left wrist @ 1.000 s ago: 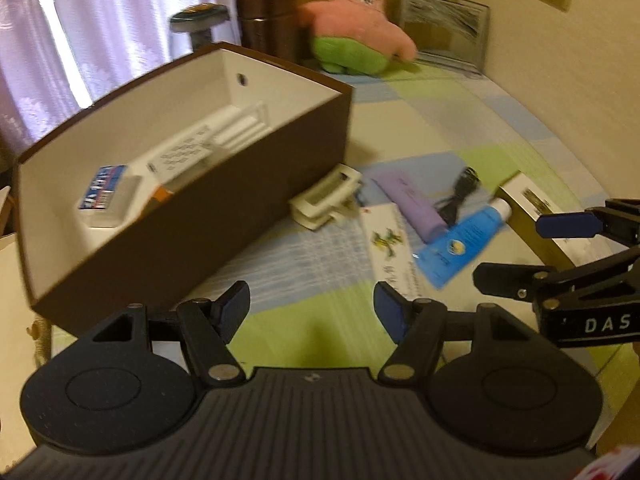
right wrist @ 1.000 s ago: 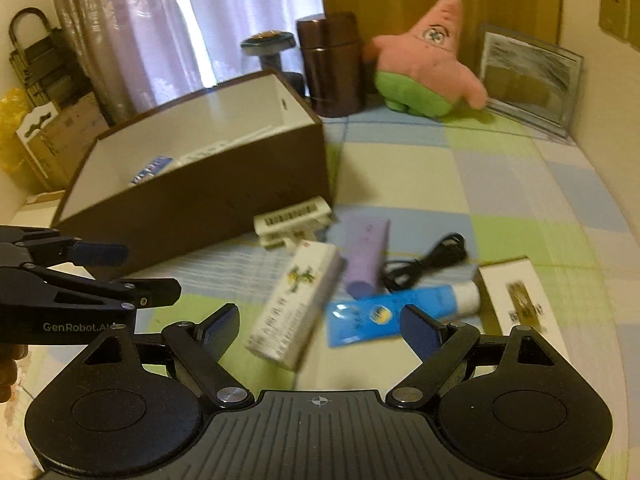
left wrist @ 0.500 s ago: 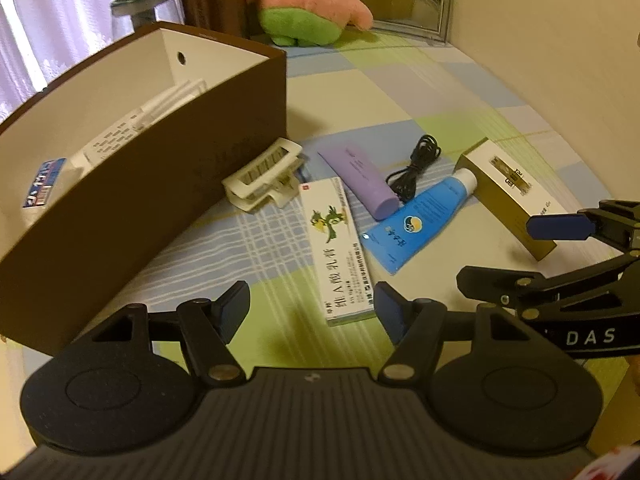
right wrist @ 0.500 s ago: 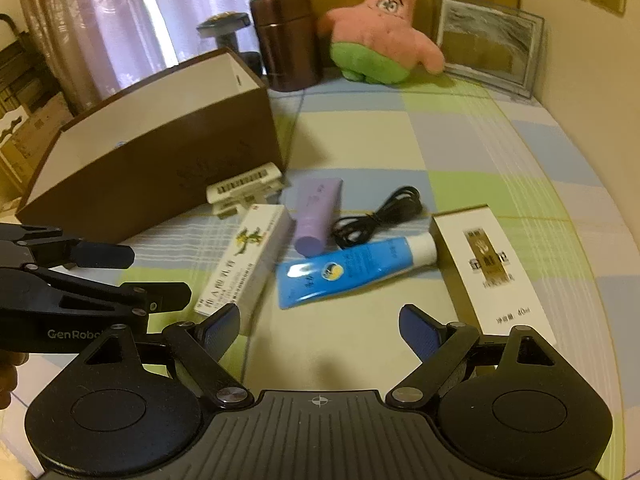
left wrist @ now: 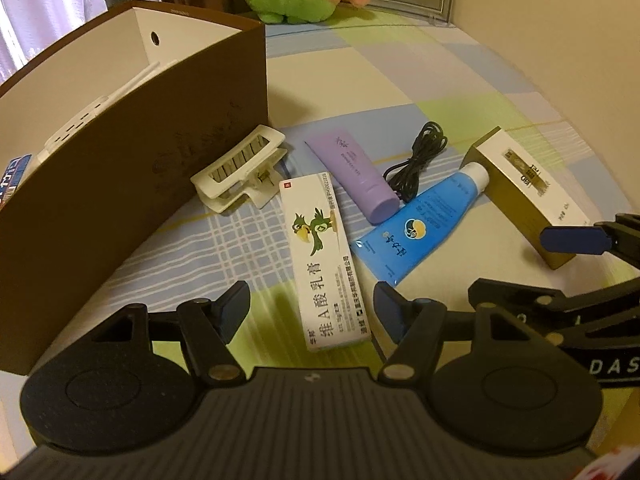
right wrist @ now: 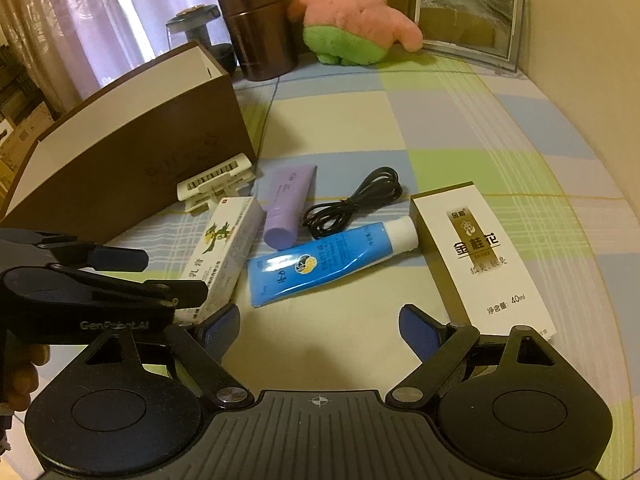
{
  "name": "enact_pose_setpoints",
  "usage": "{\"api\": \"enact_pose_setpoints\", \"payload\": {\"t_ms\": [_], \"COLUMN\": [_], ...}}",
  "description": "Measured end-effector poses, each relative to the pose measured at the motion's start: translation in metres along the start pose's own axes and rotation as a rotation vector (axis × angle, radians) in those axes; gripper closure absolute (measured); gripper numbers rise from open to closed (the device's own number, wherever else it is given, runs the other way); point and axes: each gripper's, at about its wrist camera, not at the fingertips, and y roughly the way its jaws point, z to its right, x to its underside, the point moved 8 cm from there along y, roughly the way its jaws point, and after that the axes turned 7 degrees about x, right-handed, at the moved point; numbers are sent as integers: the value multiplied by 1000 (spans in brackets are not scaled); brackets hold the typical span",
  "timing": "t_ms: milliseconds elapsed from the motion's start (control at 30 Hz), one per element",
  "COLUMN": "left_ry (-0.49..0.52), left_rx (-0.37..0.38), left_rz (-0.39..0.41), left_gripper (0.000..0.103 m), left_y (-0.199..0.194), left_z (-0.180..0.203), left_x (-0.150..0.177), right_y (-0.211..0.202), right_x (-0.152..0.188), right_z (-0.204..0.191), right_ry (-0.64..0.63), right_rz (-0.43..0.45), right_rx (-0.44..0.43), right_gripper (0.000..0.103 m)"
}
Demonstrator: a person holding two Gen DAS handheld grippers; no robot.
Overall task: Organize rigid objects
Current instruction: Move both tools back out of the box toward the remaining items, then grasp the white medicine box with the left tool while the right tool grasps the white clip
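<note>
— So where do the claws stand?
— Both spread wide, gripping nothing. The left gripper [left wrist: 311,304] hangs over the near end of the long white cardboard box with a green bird [left wrist: 320,254]; the right gripper [right wrist: 319,326] hovers above bare checked cloth [right wrist: 440,128].
— And the rest?
— The blue plastic tube [right wrist: 320,264] lies just ahead, between the bird box and the white-and-gold carton [right wrist: 480,256]; the open brown storage box [left wrist: 132,184] stands left.
</note>
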Motion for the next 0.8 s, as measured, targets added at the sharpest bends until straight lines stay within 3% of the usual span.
{"api": "enact_pose_setpoints", "payload": {"t_ms": [567, 800], "left_ry": [0, 2], "left_rx": [-8, -17], "left_rz": [-36, -26], "left_gripper": [39, 47], "left_y": [34, 46], "left_z": [-2, -4], "left_x": [-12, -25], "right_y": [15, 19], "right_x": [-4, -6], "right_z": [13, 14], "right_ry": [38, 42], "right_rz": [-21, -26], "right_rx": [10, 12], "right_gripper": [18, 18]}}
